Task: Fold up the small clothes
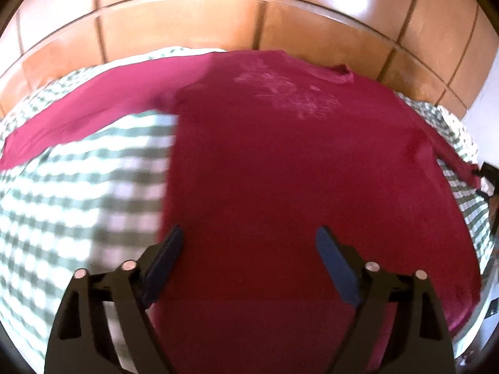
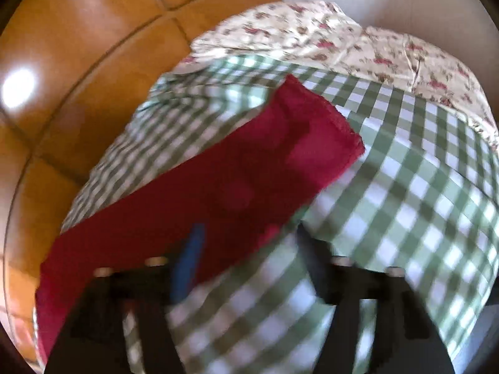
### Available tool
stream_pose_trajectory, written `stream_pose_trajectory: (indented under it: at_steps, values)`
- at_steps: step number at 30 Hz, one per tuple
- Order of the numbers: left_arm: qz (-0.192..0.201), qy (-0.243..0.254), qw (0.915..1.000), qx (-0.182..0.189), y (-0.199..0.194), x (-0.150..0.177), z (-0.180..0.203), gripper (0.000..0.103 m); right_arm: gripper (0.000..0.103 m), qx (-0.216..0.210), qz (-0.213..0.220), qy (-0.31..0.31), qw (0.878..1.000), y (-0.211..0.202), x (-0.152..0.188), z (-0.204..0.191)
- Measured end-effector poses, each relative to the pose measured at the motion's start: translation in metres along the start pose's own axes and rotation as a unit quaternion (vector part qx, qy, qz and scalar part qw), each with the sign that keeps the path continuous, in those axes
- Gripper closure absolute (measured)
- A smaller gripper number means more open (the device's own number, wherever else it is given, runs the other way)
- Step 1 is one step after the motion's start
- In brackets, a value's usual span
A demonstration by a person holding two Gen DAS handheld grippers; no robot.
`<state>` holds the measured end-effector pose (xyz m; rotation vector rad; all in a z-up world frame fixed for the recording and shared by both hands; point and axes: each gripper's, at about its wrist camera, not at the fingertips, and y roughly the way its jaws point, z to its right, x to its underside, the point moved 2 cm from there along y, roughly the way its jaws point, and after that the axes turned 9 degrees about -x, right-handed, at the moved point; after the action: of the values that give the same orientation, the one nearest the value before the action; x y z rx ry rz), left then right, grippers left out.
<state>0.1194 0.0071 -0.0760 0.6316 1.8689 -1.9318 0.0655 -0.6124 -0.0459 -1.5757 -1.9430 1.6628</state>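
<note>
Bench is covered by a green-and-white checked cloth [image 1: 78, 187], which drapes over the far edge toward a brown tiled floor [image 1: 187, 21]. Directly on the cloth: a dark red long-sleeved shirt [image 1: 280, 171], spread flat, collar at 1 o'clock in the left wrist view, faded print on the chest, one sleeve stretched out to 9 o'clock. In the right wrist view the other sleeve [image 2: 234, 180] lies diagonally on the checks, cuff toward 1 o'clock. A cream floral cloth [image 2: 358, 40] sits at 12–2 o'clock beyond it, overlapping the checked cloth's far edge; which layer is on top can't be told. Right view blurred.
</note>
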Motion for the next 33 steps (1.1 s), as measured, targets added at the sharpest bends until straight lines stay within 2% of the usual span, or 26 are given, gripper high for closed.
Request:
stream_pose_trajectory:
  at_steps: [1, 4, 6, 7, 10, 12, 13, 14, 15, 16, 18, 21, 24, 26, 27, 28, 29, 30, 33]
  values:
    - [0.0, -0.004, 1.0, -0.004, -0.004, 0.004, -0.006, 0.02, 0.037, -0.012, -0.009, -0.013, 1.0, -0.005, 0.007, -0.006]
    - [-0.013, -0.024, 0.9996, -0.005, -0.014, 0.023, -0.033, 0.021, 0.037, -0.084, -0.068, -0.056, 0.993, -0.019, 0.046, -0.034]
    - [-0.023, -0.033, 0.9992, 0.006, -0.018, 0.037, -0.044, 0.023, 0.037, -0.134, -0.112, -0.095, 0.98, -0.034, 0.084, -0.056]
    - [-0.03, -0.036, 0.9987, 0.02, -0.02, 0.043, -0.048, 0.028, 0.037, -0.158, -0.135, -0.109, 0.972, -0.04, 0.104, -0.065]
    - [-0.034, -0.025, 0.9979, 0.049, -0.027, 0.06, -0.047, 0.038, 0.041, -0.188, -0.184, -0.147, 0.954, -0.056, 0.156, -0.081]
    - [-0.032, -0.01, 0.9975, 0.062, -0.031, 0.068, -0.041, 0.057, 0.056, -0.176, -0.205, -0.18, 0.946, -0.063, 0.184, -0.086]
    - [-0.031, -0.002, 0.9972, 0.068, -0.034, 0.071, -0.038, 0.072, 0.061, -0.166, -0.206, -0.2, 0.943, -0.068, 0.198, -0.088]
    - [-0.031, 0.003, 0.9968, 0.073, -0.035, 0.072, -0.038, 0.082, 0.072, -0.164, -0.206, -0.21, 0.941, -0.073, 0.206, -0.09]
    - [-0.032, 0.005, 0.9965, 0.077, -0.036, 0.073, -0.039, 0.09, 0.091, -0.164, -0.21, -0.221, 0.938, -0.078, 0.214, -0.092]
    - [-0.029, 0.001, 0.9963, 0.081, -0.039, 0.072, -0.043, 0.091, 0.096, -0.165, -0.213, -0.227, 0.936, -0.081, 0.217, -0.094]
    - [-0.019, 0.0, 0.9966, 0.081, -0.047, 0.071, -0.05, 0.094, 0.096, -0.156, -0.206, -0.254, 0.932, -0.093, 0.225, -0.099]
    - [-0.018, 0.007, 0.9976, 0.067, -0.056, 0.08, -0.062, 0.097, 0.096, -0.172, -0.195, -0.276, 0.925, -0.116, 0.231, -0.101]
    - [-0.032, -0.003, 0.9975, 0.063, -0.049, 0.089, -0.066, 0.096, 0.096, -0.157, -0.21, -0.297, 0.918, -0.12, 0.248, -0.092]
    - [-0.028, -0.006, 0.998, 0.056, -0.051, 0.085, -0.066, 0.084, 0.096, -0.148, -0.219, -0.298, 0.917, -0.115, 0.259, -0.094]
    - [-0.018, -0.013, 0.9987, 0.046, -0.056, 0.081, -0.067, 0.064, 0.096, -0.153, -0.221, -0.289, 0.919, -0.115, 0.258, -0.093]
    - [-0.002, -0.021, 0.9988, 0.045, -0.062, 0.075, -0.068, 0.052, 0.096, -0.164, -0.221, -0.272, 0.922, -0.116, 0.253, -0.091]
    - [0.012, -0.024, 0.9984, 0.05, -0.067, 0.067, -0.069, 0.051, 0.095, -0.172, -0.216, -0.261, 0.925, -0.117, 0.248, -0.09]
    - [0.019, -0.025, 0.9981, 0.052, -0.069, 0.062, -0.067, 0.051, 0.089, -0.18, -0.204, -0.249, 0.93, -0.118, 0.238, -0.088]
    - [0.039, -0.017, 0.9977, 0.054, -0.069, 0.039, -0.053, 0.051, 0.071, -0.177, -0.163, -0.185, 0.953, -0.111, 0.201, -0.074]
